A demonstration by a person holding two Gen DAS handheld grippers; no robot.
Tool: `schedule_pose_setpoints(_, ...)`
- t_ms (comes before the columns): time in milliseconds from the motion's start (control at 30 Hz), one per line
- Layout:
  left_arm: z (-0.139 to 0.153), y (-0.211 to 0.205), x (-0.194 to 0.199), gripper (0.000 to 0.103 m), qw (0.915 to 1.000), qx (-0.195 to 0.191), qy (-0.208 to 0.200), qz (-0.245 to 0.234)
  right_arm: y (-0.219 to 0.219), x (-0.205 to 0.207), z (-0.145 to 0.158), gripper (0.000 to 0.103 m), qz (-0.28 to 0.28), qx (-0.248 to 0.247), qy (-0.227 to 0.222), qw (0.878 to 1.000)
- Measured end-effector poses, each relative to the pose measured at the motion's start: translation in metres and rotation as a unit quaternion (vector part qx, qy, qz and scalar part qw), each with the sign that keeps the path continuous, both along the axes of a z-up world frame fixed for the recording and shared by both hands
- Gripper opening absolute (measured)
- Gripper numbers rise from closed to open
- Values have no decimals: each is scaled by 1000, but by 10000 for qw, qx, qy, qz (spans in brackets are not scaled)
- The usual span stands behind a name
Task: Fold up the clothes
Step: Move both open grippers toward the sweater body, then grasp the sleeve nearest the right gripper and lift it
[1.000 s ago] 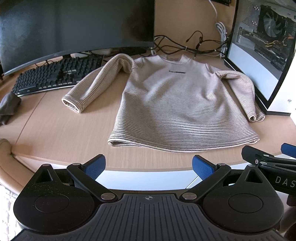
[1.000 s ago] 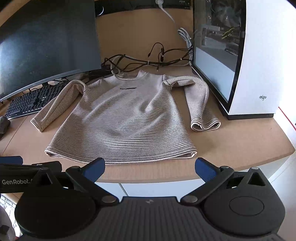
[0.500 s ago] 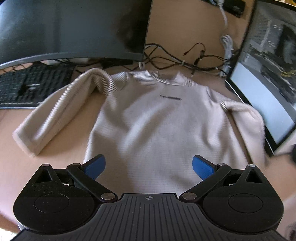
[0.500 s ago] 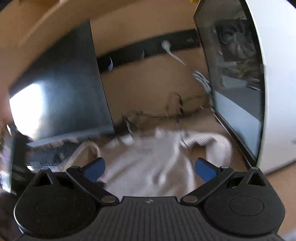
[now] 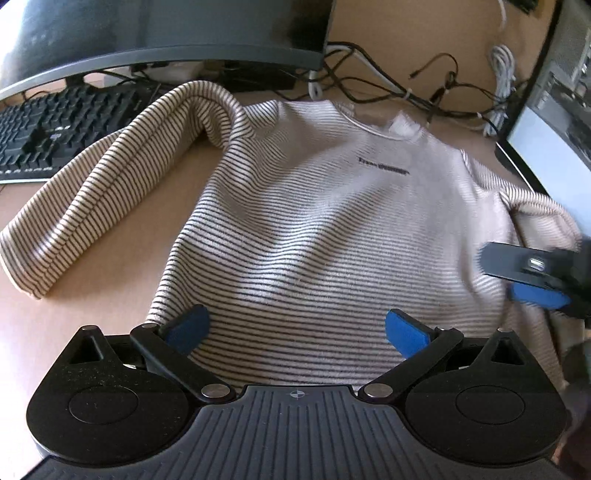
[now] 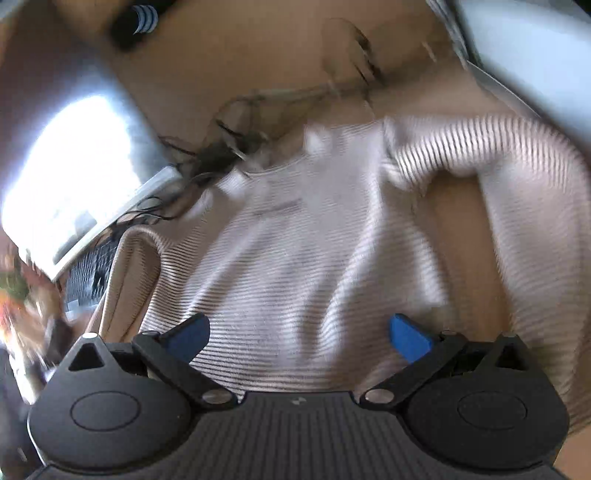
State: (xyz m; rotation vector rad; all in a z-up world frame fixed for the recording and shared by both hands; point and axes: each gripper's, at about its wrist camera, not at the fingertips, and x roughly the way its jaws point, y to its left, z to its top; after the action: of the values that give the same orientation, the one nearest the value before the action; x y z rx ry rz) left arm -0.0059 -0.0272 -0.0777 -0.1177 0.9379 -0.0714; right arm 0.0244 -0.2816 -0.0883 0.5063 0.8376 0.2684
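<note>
The sweater (image 5: 325, 236) lies flat and face up on the desk (image 5: 92, 295), collar toward the monitor (image 5: 147, 33) and hem toward the person, with both sleeves spread out to the sides. It looks like a soft, light, ribbed knit that will drape and sag when lifted, so it is likely to stretch or bunch if pulled by 1 corner alone; the sturdier places to pinch appear to be the banded hem corners, the cuff (image 5: 22, 280) and the shoulder seams. The fabric should not slip much in padded fingers, and nothing about it seems fragile. The left gripper (image 5: 295, 328) hovers low over the lower body of the sweater, its jaws spread wide and empty, with the left hem corner just beside its left pad (image 5: 188, 328). The left sleeve (image 5: 110, 184) runs away from that gripper toward the keyboard (image 5: 48, 133), humped at the shoulder. The right gripper (image 6: 299, 332) is also wide apart and holds nothing; its own view is blurred, but the sweater body lies directly under and ahead of its fingers, and the right sleeve (image 6: 517, 192) curves past on its right side. In the left view the right gripper shows at the far right edge, above the sweater's right flank. A sensible first hold would be a sleeve or a side of the hem, judging from how the garment lies
</note>
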Motion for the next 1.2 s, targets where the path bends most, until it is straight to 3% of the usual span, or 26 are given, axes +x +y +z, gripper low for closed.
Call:
schedule_pose_setpoints(233, 2, 23, -7, 103, 9991, 12, 243, -348, 36, 6, -1, 103, -46, -295, 155, 9994)
schedule_pose_setpoints(367, 5, 48, -18, 103, 9981, -97, 413, -455, 57, 3, -2, 103, 73, -205, 221, 9995)
schedule_pose_setpoints(533, 11, 72, -24, 103, 9961, -350, 517, -616, 93, -18, -2, 103, -145, -1113, 114, 9936)
schedule_pose_setpoints(667, 29, 73, -15, 103, 9919, -804, 629, -751, 90, -41, 21, 102, -628, -1729, -63, 9829)
schedule_pose_setpoints(800, 68, 54, -20, 103, 9834, -1315, 386, -1186, 73, -71, 50, 98, -920, -3072, -510, 9458)
schedule_pose_setpoints(867, 79, 34, -29, 103, 9791, -1368, 216, -1493, 52, -75, 54, 91, -1140, -3357, -428, 9341)
schedule_pose_setpoints(967, 80, 8, -42, 103, 9731, -1375, 279, -1826, 14, -72, 55, 77, -1799, -3127, 75, 9326)
schedule_pose_setpoints(1033, 78, 0, -46, 103, 9716, -1323, 333, -1933, -14, -71, 56, 75, -2256, -2409, 343, 9433)
schedule_pose_setpoints(1133, 76, -5, -47, 103, 9732, -1241, 349, -1902, -37, -67, 57, 75, -2563, -1187, 248, 9590)
schedule_pose_setpoints(1200, 77, -3, -45, 103, 9747, -1282, 337, -1802, -45, -60, 58, 75, -2706, -598, 344, 9602)
